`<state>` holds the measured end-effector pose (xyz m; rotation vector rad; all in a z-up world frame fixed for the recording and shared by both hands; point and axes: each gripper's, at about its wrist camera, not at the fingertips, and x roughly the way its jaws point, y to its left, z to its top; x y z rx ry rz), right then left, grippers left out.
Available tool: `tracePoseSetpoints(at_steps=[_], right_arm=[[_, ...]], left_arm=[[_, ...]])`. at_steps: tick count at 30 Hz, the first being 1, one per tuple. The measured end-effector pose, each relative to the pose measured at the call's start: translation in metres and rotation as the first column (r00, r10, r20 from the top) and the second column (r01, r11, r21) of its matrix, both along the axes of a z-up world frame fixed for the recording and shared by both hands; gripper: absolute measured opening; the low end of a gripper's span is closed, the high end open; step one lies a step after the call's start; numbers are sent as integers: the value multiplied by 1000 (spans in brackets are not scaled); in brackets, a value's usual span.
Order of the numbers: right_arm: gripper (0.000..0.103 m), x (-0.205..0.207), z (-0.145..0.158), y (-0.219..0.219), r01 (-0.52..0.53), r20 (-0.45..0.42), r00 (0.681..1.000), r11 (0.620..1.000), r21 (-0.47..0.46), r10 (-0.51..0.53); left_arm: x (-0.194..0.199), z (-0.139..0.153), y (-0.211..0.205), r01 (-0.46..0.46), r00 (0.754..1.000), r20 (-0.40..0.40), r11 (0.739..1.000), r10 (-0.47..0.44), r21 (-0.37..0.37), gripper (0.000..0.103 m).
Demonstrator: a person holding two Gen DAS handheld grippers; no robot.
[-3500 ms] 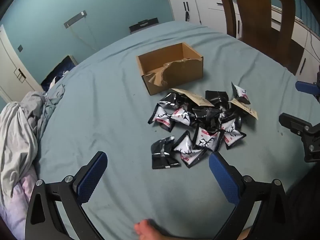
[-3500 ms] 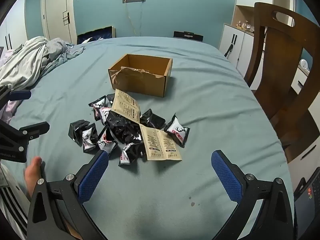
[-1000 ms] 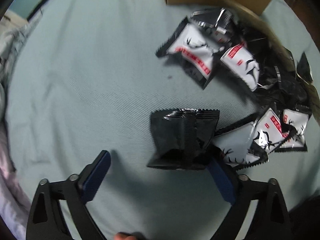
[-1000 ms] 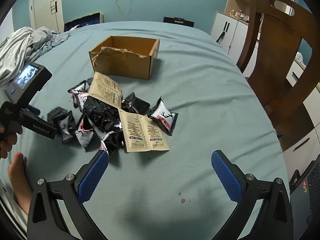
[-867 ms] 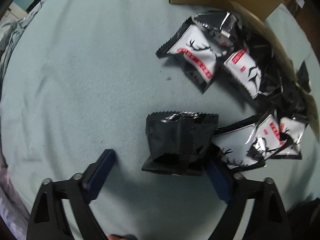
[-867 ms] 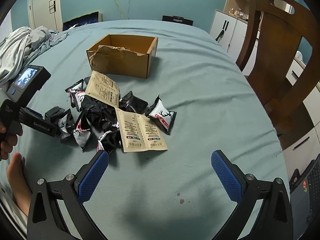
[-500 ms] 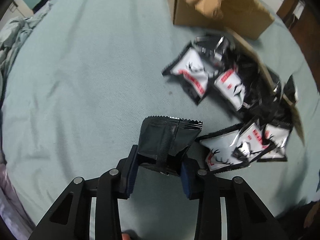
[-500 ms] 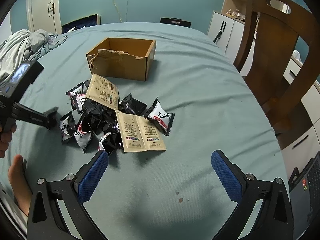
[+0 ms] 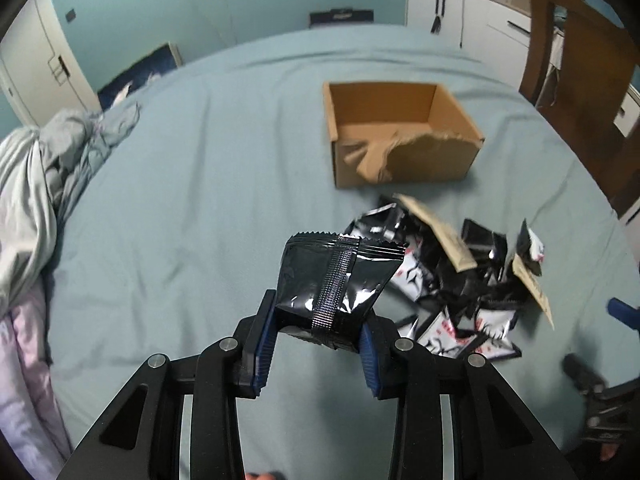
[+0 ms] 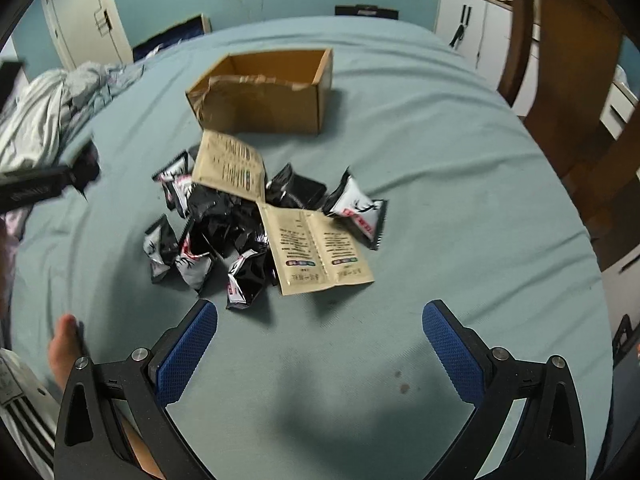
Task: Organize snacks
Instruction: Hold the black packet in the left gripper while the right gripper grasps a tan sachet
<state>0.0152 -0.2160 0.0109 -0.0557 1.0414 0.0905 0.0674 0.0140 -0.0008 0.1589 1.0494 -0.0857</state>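
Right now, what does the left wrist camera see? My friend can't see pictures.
The left gripper is shut on a shiny black snack packet, held above a blue-green bedsheet. Behind it sits an open cardboard box, with a pile of snack packets to the right.

Bare bedsheet point(image 9: 208, 200) left of cardboard box point(image 9: 400, 136) (open top), snack pile point(image 10: 256, 224) fronting it
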Motion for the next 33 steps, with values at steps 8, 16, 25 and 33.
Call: tracePoseSetpoints(at_steps=[8,16,25,33], right_arm=[[63,35,-23,23,-79,-15,997,992,-103,78],[4,55,-32,26,-75,17,997,993,-89,76],[1,21,42,-15,-16,251,967,971,240,-46],[1,1,39,-36,15,313,941,943,331,-125]], left_arm=[[10,-6,2,11,1000,4,1000,-11,-9,36],[13,-8,0,14,1000,16,1000,-14,1,36],[30,-2,4,26,999,43,999,-24,-40,36],[68,-12,5,38,998,62,995,-32,-97,36]])
